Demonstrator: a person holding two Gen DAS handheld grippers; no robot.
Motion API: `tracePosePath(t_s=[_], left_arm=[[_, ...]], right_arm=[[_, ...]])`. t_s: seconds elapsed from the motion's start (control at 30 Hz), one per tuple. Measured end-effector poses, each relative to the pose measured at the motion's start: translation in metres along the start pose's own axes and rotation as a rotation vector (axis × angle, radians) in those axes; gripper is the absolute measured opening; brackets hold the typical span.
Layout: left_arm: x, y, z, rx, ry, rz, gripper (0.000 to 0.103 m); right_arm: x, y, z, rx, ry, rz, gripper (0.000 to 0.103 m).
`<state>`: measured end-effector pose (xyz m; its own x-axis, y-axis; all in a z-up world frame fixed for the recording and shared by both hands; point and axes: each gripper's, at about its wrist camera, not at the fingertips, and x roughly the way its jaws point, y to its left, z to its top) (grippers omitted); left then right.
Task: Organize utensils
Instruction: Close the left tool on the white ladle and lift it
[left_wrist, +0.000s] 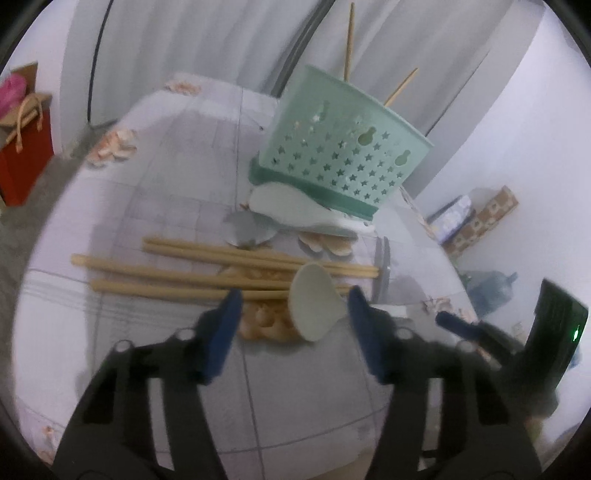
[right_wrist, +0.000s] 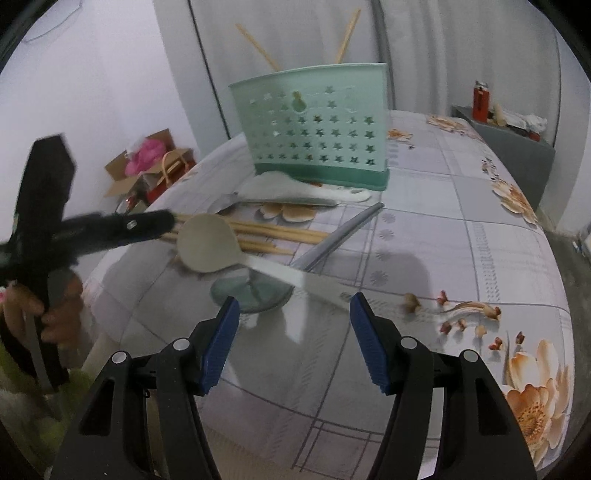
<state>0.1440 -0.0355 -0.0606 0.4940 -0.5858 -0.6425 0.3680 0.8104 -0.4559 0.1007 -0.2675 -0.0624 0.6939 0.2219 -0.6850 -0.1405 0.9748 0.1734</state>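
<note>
We see the green utensil holder (right_wrist: 314, 125) standing upright on the table (right_wrist: 424, 229), and only two chopsticks (right_wrist: 345, 38) are inside it, so we judge the work as just started. In front of it four more chopsticks (left_wrist: 184, 264), a white ladle (right_wrist: 210, 243), a rice paddle (left_wrist: 291, 206) and grey utensils (right_wrist: 343, 230) lie loose. Our left hand-held gripper (left_wrist: 291, 299) stands half-open around the ladle bowl without pressing it, and our right hand-held gripper (right_wrist: 293, 301) hangs open and empty above the ladle handle.

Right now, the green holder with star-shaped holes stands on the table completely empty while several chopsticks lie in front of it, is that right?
Not quite: the green holder is not empty. The right wrist view shows two chopsticks sticking out of its top. Several more chopsticks do lie on the table before it.
</note>
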Motion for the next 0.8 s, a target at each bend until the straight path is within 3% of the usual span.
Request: tracePosePath(t_s=[0.23,0.6,0.8], left_arm=[[0.024,-0.003,0.007,-0.012,0.072,-0.039,0.032],[0.041,0.004,0.003,-0.066,0.131,0.016,0.004],[0.035,0.007,0.001,-0.106,0.1,-0.007,0.003]], right_arm=[[0.003,-0.006,-0.003,0.018,-0.001,0.03,0.061],[-0.006,-0.002,-0.006,-0.017,-0.018,0.03,0.061],[-0.003,0.025,-0.008,-0.142,-0.01,-0.006,0.061]])
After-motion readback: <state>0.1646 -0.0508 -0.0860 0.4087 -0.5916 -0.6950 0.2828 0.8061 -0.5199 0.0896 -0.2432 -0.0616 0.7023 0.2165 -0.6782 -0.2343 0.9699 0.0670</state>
